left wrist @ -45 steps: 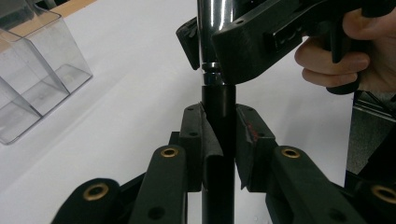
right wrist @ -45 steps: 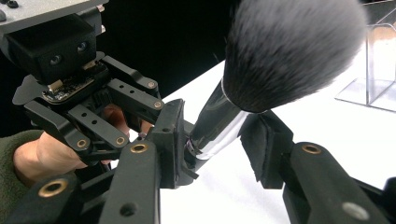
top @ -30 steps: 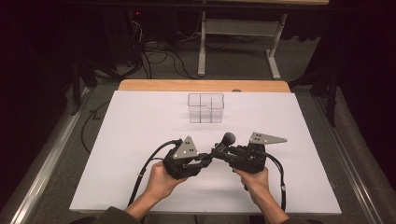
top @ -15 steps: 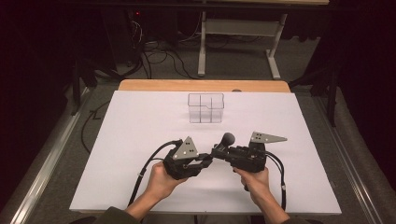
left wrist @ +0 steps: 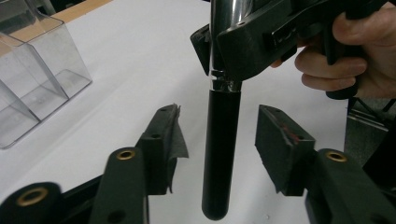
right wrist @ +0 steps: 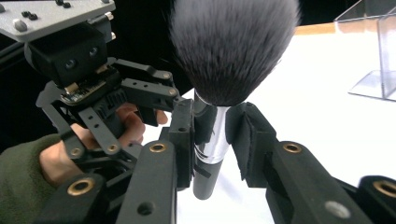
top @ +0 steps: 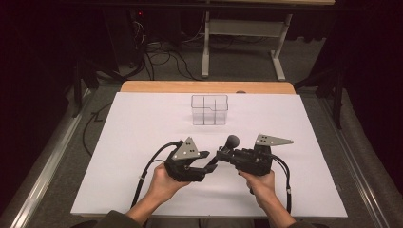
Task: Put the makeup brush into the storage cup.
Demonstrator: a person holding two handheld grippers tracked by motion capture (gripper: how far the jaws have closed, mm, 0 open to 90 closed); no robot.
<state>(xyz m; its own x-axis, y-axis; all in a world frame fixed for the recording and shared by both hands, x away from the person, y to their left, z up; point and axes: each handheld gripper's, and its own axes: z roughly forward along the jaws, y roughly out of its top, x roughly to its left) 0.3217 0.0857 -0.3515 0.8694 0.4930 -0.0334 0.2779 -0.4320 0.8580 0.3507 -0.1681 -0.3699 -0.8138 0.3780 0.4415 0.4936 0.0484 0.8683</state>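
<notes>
A makeup brush with a black handle (left wrist: 221,154), a silver ferrule and a dark fluffy head (right wrist: 233,46) is held upright above the white table; its head (top: 232,141) shows between the two hands. My right gripper (right wrist: 217,135) is shut on the ferrule, pads pressing both sides. My left gripper (left wrist: 222,147) has just been opening: its jaws stand apart on either side of the handle's lower end, with a gap at each pad. In the high view the left gripper (top: 210,163) faces the right gripper (top: 223,154) near the table's front.
A clear plastic organizer (top: 209,109) with several compartments stands at the table's far middle, beyond the grippers. The white table sheet (top: 142,123) ends at a wooden strip (top: 204,87) at the back. Cables trail from both grippers toward the person.
The left gripper's jaws have spread away from the brush handle. Both hands have kept their places, and the right gripper keeps its hold on the brush.
</notes>
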